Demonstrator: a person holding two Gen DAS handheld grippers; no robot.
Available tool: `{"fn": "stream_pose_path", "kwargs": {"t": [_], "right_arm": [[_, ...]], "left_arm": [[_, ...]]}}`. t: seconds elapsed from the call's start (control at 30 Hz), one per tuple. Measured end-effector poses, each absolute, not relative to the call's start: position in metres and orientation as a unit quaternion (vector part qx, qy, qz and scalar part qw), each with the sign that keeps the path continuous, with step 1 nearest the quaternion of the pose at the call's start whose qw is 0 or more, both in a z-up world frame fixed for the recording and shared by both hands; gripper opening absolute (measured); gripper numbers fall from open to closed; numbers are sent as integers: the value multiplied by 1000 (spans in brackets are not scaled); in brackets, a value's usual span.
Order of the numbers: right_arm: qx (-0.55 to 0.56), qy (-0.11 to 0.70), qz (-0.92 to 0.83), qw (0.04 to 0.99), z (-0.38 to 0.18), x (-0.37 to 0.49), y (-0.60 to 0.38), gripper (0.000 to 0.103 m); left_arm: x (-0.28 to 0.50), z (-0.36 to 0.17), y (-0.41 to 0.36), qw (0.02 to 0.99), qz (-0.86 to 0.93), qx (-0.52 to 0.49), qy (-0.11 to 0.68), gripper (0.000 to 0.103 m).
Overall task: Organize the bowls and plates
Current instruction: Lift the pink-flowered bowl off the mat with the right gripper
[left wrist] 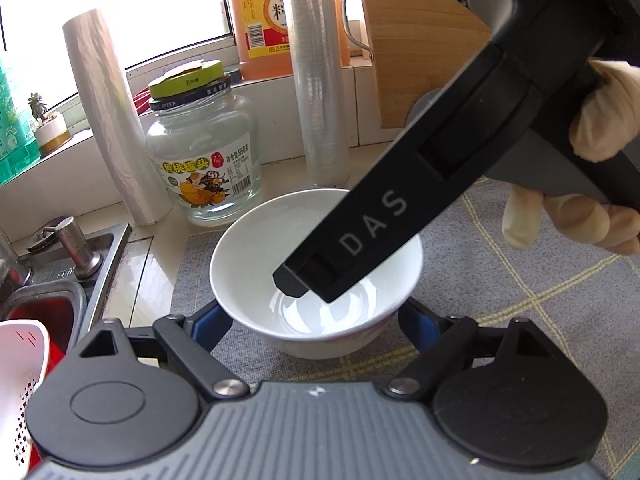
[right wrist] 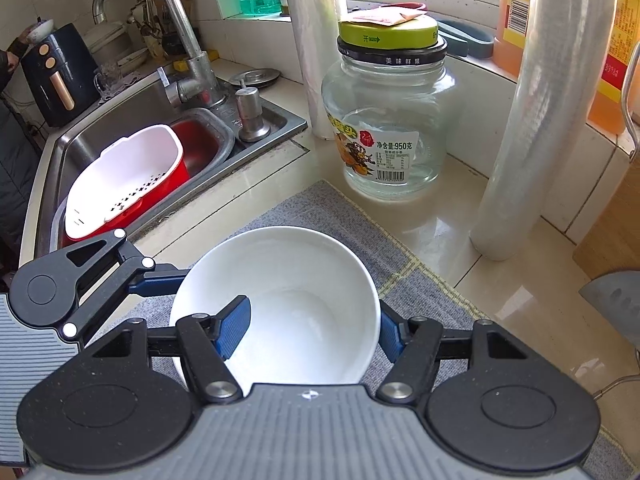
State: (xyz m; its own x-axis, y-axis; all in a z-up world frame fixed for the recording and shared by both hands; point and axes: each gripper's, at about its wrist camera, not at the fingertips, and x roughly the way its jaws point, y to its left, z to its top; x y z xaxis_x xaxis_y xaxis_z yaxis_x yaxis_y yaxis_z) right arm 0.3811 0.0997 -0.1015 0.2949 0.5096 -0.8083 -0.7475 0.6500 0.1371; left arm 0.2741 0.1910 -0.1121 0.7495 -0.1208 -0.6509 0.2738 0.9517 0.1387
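A white bowl [left wrist: 256, 248] stands on a grey checked mat [left wrist: 500, 280]. My left gripper [left wrist: 316, 316] is open, its blue fingers [left wrist: 210, 322] on either side of the bowl's outer wall near the base. My right gripper [right wrist: 312, 334] comes in from above: one blue finger [right wrist: 234, 330] is inside the bowl [right wrist: 288, 280], the other outside its right wall, jaws wide. In the left wrist view the right gripper's black finger [left wrist: 304, 280] reaches down into the bowl. I cannot tell if either gripper presses the bowl.
A glass jar [right wrist: 384, 120] with a green lid stands behind the mat. Two rolls of cling film [right wrist: 520, 140] and an orange bottle [left wrist: 264, 20] stand by the window. A sink [right wrist: 132, 120] with a white-and-red colander [right wrist: 124, 176] and tap lies left. A wooden board [left wrist: 420, 40] leans at right.
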Motion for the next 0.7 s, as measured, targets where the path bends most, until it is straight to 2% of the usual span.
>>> {"fn": "stream_pose_path", "kwargs": {"t": [0.7], "right_arm": [[-126,425,393,806,-67,318,57,71]], "left_arm": [[218,-79,168,920,-136,126,345,89]]}}
